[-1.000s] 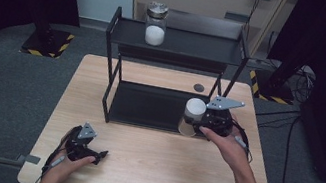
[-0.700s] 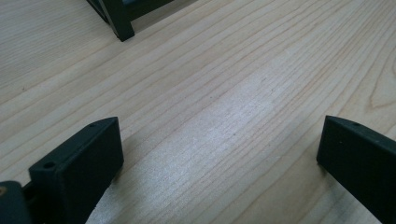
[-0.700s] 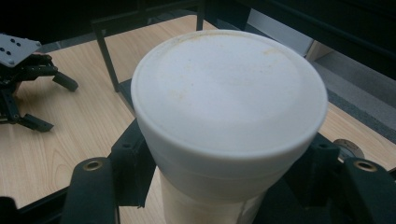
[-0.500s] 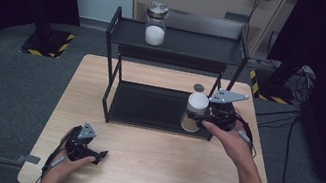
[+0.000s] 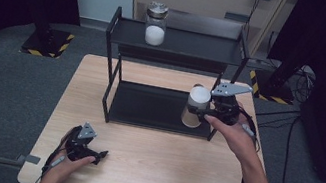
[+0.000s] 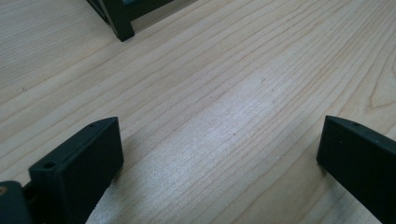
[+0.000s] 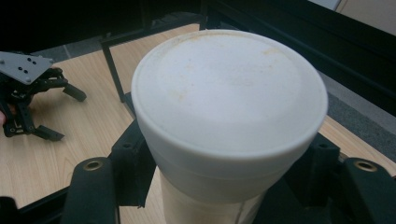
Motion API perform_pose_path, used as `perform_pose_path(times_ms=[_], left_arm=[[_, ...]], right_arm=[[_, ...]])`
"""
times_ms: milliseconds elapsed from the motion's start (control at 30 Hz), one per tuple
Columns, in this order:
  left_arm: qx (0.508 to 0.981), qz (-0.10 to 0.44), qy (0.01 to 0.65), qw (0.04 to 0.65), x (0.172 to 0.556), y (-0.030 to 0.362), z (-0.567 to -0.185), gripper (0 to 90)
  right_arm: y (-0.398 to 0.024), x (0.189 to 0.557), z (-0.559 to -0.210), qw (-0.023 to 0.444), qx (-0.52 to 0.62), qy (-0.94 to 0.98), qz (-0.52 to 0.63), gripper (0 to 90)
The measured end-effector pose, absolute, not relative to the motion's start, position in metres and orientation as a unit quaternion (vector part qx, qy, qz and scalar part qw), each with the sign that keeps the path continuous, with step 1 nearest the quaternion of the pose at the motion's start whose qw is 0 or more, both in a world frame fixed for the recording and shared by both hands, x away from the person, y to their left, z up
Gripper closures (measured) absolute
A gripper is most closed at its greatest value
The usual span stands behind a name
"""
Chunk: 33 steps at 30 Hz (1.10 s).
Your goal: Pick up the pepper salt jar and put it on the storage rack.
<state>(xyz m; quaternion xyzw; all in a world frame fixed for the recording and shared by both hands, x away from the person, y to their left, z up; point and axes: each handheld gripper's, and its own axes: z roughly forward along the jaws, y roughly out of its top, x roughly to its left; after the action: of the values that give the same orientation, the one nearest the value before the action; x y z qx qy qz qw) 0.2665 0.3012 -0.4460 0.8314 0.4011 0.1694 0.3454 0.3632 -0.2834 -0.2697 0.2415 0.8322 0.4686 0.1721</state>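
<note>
Right gripper fingers pinching white-lidded jar – lifted since a second ago, near rack right post; left gripper fingers spread, idle at desk front-left corner – shelving next

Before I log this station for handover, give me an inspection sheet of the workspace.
Surface: wooden table, bare at the front.
Job's things: white-lidded jar held at the black rack; second jar on the top shelf.
Clutter: nothing seen.
Grippers: right gripper shut on the white-lidded jar; left gripper open, low over the table.
Cables: one trails from each gripper; more lie on the floor at the right.
Surroundings: grey floor, dark curtains.
</note>
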Motion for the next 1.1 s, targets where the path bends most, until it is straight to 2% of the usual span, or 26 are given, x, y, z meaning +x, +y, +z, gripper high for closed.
perform_pose_path(times_ms=[1100], left_arm=[[0.833,0.168,0.398,0.346,0.270,0.301,-0.446,0.0]], right_arm=[[-0.296,0.378,-0.208,0.160,0.241,0.834,0.469,35.3]])
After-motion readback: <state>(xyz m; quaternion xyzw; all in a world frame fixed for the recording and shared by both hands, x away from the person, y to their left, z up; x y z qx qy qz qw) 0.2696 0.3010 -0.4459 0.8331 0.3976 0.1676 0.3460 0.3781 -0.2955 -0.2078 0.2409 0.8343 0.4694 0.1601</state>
